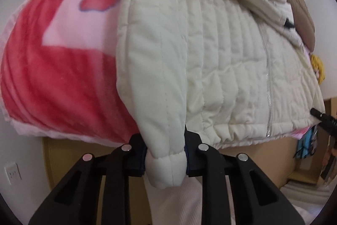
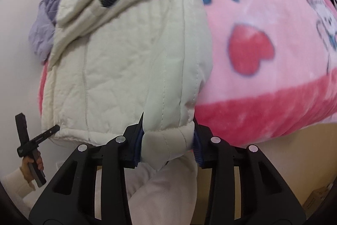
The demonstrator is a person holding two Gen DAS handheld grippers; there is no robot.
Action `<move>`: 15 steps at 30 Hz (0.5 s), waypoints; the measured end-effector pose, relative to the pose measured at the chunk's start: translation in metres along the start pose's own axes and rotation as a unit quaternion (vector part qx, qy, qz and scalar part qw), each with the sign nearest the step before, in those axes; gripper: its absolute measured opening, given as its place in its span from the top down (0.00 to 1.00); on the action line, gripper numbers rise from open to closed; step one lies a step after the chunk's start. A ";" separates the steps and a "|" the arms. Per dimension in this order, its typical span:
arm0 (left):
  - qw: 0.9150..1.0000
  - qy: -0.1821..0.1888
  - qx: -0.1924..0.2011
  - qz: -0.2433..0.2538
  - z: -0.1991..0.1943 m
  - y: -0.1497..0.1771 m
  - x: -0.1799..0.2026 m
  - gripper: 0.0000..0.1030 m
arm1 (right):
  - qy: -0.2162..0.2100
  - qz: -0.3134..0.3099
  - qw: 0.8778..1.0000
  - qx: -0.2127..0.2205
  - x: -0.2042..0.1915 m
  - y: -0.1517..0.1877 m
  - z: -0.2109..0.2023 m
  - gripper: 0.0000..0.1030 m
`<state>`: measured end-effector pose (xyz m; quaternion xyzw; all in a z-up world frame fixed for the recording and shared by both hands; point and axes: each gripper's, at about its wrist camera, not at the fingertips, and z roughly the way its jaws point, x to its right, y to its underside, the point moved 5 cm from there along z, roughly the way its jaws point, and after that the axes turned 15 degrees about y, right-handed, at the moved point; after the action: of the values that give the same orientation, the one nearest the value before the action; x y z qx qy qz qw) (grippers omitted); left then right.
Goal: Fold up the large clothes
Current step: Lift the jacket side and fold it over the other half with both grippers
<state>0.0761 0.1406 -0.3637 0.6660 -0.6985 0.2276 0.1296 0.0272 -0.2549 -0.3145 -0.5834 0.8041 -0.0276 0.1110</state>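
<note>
A cream quilted jacket (image 1: 221,60) lies front up, zipped, on a pink and red blanket (image 1: 59,69). My left gripper (image 1: 165,158) is shut on the cuff of the left sleeve (image 1: 155,81), which lies along the jacket's left side. In the right wrist view the jacket (image 2: 118,60) lies on the same blanket (image 2: 263,52). My right gripper (image 2: 167,146) is shut on the cuff of the right sleeve (image 2: 179,77) at the jacket's hem. The other gripper (image 2: 31,140) shows at the lower left, and the right gripper's tip (image 1: 322,117) shows at the left view's right edge.
The blanket's near edge hangs over a tan surface (image 1: 88,153). A purple-grey garment (image 2: 44,31) lies beyond the jacket's collar. A brown cushion (image 1: 303,12) lies at the far right. A wall socket (image 1: 12,172) is low on the left. Cardboard boxes (image 2: 316,197) sit low right.
</note>
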 end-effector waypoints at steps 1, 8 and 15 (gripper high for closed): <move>1.000 0.002 0.001 -0.001 -0.009 -0.002 0.001 0.77 | -0.005 -0.005 1.000 0.004 -0.001 0.005 -0.008 0.65; 0.999 0.008 0.050 0.010 -0.076 -0.048 0.042 0.78 | -0.049 -0.056 0.995 0.060 -0.014 -0.047 -0.076 0.65; 0.995 0.010 0.097 -0.022 -0.108 -0.106 0.043 0.79 | -0.083 -0.005 0.993 0.080 -0.022 -0.113 -0.113 0.66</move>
<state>0.1643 0.1551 -0.2344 0.6884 -0.6567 0.2983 0.0760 0.1148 -0.2798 -0.1820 -0.5772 0.7844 -0.0437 0.2230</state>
